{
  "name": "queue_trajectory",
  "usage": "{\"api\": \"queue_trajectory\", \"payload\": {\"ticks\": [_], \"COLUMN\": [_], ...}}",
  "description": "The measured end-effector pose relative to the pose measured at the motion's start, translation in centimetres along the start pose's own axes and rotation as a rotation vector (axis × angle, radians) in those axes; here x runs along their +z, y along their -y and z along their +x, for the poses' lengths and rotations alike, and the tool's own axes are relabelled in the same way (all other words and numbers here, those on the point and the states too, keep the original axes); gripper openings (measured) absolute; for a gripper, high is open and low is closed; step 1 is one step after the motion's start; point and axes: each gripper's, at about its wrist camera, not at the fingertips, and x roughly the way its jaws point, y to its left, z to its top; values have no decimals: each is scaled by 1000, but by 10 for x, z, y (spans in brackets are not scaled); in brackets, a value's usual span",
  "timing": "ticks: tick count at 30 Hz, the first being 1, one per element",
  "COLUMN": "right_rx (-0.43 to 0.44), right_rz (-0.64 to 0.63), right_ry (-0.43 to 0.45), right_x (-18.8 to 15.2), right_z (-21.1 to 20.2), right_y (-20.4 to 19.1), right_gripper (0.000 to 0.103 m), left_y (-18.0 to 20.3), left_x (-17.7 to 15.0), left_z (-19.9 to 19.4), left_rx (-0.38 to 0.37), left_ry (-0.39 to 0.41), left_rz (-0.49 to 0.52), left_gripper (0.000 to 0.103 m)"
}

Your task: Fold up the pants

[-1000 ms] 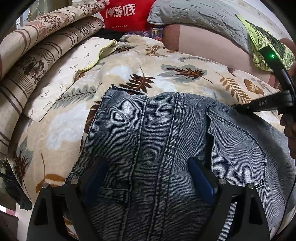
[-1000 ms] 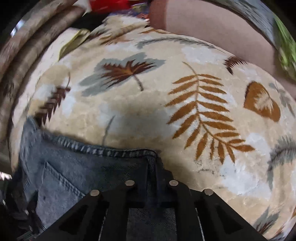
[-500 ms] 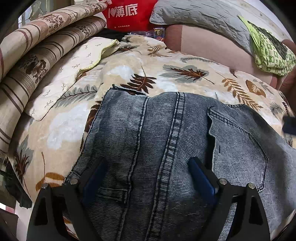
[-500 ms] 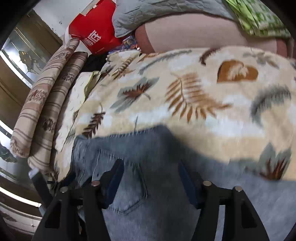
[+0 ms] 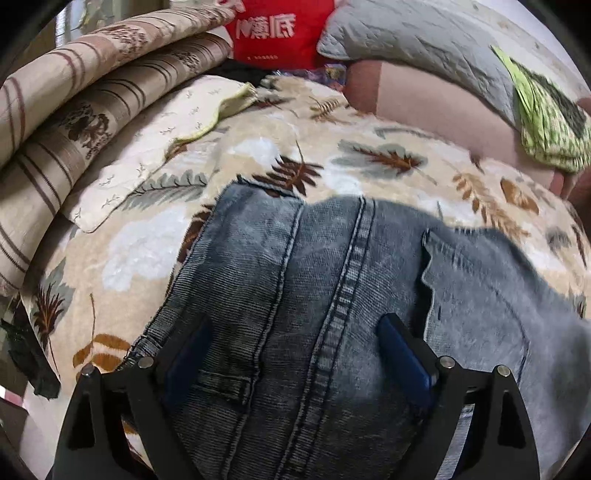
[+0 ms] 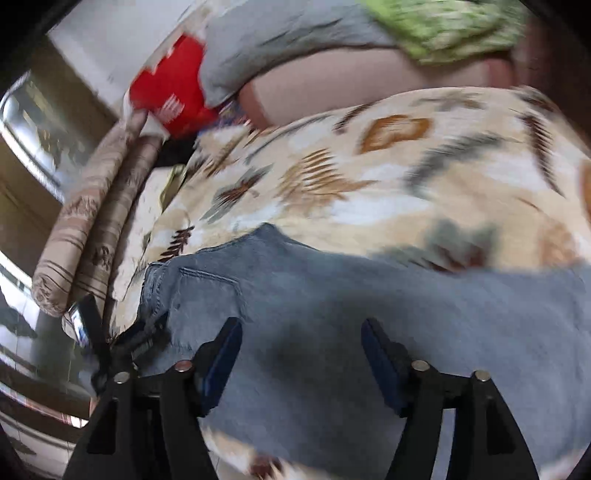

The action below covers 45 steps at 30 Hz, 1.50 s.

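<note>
Leaf-print blanket (image 5: 255,155) under jeans (image 5: 332,280); both hand-held grippers, left (image 5: 295,354) and right (image 6: 301,354), angled downward, spread, empty.

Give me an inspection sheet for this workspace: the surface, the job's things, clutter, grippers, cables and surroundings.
Surface: leaf-print blanket spread over a bed.
Job's things: jeans lying flat on the blanket, back pocket facing up.
Clutter: striped rolled bedding, cream pillow, red bag, grey quilt, green cloth.
Grippers: left gripper open over the jeans' waist end, nothing between its pads. Right gripper has just been opening; it is open over the jeans, nothing gripped; its view is blurred.
Cables: nothing seen.
Surroundings: dark wooden frame with glass beside the bed, seen from the right wrist.
</note>
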Motion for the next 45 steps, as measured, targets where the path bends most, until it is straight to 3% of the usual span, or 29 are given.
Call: {"api": "queue_trajectory", "payload": {"ticks": [4,6,9,10,13,18,19,21,25,27,32,36,45], "right_rx": [-69,-63,-99,-77,-72,-15,-31,-73,-55,-68,-35,-43,-112], "right_rz": [90,191,293,277,238,194,215,283,212,217,270,280,230], "right_ry": [42,53,-52,-33,-20,119,110,7,29,22,39,58,79], "right_x": [-25,-32,-42,-42,-36,-38,-41,-47,-43,-43,-42,-51,-54], "right_z": [-35,-39,-15,-12,-18,-48,-45,-23,-25,-23,-26,-26,-20], "right_y": [59,96,135,138,128,121,128,145,129,129,136,137,125], "right_gripper": [72,75,79,80,83,87,89,90,90,90,90,90,90], "left_y": [4,11,27,32,50,67,68,68,66,72,75,75,69], "left_x": [5,5,2,2,-3,-11,-12,-14,-23,-29,-37,-45,-40], "left_z": [-29,-44,-58,-58,-53,-49,-44,-36,-12,-12,-11,-11,-12], "left_rx": [21,9,-31,-44,-60,-33,-30,-17,1,25,30,32,-22], "left_ry": [124,171,192,184,132,127,110,80,4,37,71,143,132], "left_rz": [-26,-19,-15,-18,-5,28,30,25,48,111,159,194,194], "left_gripper": [92,92,92,92,92,92,92,92,93,94,99,101,101]}}
